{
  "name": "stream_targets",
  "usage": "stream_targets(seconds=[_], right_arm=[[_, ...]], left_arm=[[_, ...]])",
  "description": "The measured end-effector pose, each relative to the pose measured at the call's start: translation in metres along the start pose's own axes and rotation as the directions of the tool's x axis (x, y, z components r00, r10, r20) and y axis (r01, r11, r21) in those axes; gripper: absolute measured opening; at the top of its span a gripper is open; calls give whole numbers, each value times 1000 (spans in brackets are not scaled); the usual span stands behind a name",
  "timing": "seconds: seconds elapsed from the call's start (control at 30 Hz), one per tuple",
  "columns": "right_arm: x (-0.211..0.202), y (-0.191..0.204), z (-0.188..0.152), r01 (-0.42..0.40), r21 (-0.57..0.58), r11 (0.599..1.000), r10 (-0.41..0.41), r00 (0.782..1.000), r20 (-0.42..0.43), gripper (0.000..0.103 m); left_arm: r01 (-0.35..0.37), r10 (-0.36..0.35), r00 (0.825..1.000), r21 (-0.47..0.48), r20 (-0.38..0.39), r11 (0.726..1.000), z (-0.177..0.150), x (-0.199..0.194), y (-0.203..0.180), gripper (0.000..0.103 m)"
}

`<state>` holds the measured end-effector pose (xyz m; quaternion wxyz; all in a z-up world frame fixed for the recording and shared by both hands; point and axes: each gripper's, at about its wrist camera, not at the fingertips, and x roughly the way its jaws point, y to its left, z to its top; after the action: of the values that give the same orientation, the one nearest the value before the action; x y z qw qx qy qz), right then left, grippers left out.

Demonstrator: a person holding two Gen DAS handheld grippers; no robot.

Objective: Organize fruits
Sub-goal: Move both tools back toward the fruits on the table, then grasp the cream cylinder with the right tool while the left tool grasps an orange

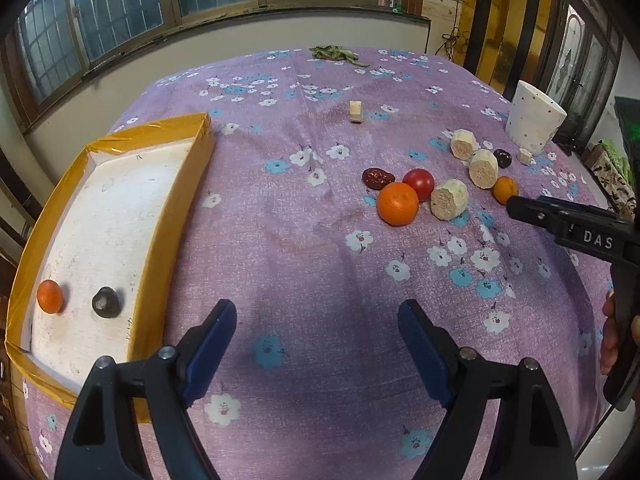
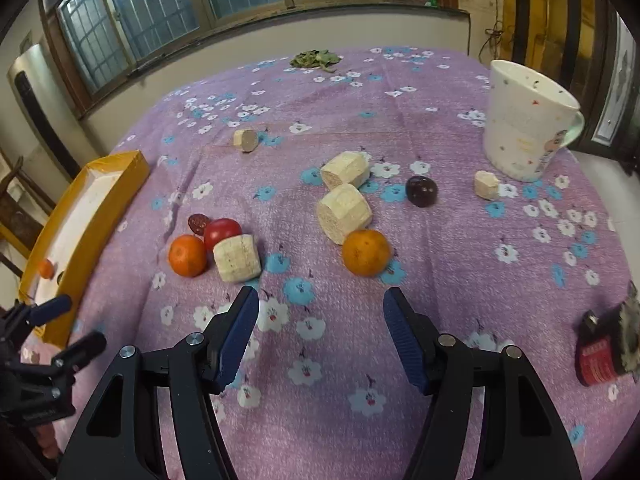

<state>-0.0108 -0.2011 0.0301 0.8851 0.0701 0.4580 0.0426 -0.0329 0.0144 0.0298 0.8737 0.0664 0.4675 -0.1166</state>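
My left gripper stands open over bare cloth, just right of the yellow-rimmed tray. The tray holds a small orange and a dark fruit. My right gripper is open with nothing between its fingers, and an orange lies just ahead of it. To the left sit another orange, a red tomato, a red date and a pale cut chunk. Two more pale chunks and a dark plum lie farther back.
A white spotted mug stands at the back right with a small pale piece beside it. Another small piece and green leaves lie toward the far edge. A red and black object rests at the right edge.
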Motion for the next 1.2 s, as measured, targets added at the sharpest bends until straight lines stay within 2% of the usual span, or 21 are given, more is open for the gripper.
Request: stream_targets(seconds=[0.27,0.37,0.43,0.47,0.67,0.8,0.93,0.97,1.0,1.03,1.1,1.13,1.2], right_arm=[[38,35,14,-79,-118,990,74,996,-47,64],[48,37,16,-111,-132,985,103,992,-71,51],[54,35,17,-131,-137,982,119,989,-91,32],[55,35,17,-140,-136,981,128,988,-90,30],[33,22,15,-162,-101,982,159,986,-40,29],[12,7,12,-119,-81,990,120,993,11,29],[8,-6,10,-91,-49,995,91,996,6,29],[7,-10,9,-86,-33,996,86,996,7,29],[7,-12,8,-85,-23,996,85,996,6,29],[7,-14,7,-84,-14,996,84,996,5,29],[5,-18,6,-81,-2,997,81,997,6,29],[5,-18,5,-79,0,997,79,997,7,29],[3,-18,5,-74,1,997,74,997,11,29]], left_arm=[[-25,25,1000,-6,-18,1000,8,7,-4,85],[-33,33,999,-6,-22,999,11,11,-5,85],[-36,36,999,-3,-28,999,14,15,-5,85],[-38,38,999,-1,-31,999,16,17,-6,85],[-2,2,999,15,-33,1000,33,32,-15,85],[48,-47,998,33,-35,998,48,47,-31,85],[80,-78,996,80,-33,994,60,62,-51,84],[86,-83,996,90,-36,992,62,66,-54,82],[93,-90,995,94,-42,991,64,69,-56,73],[114,-109,993,93,-51,989,66,73,-57,60],[151,-146,986,75,-77,986,69,81,-56,41],[157,-154,987,71,-55,985,69,79,-55,38],[186,-183,982,53,-52,981,70,78,-52,37]])
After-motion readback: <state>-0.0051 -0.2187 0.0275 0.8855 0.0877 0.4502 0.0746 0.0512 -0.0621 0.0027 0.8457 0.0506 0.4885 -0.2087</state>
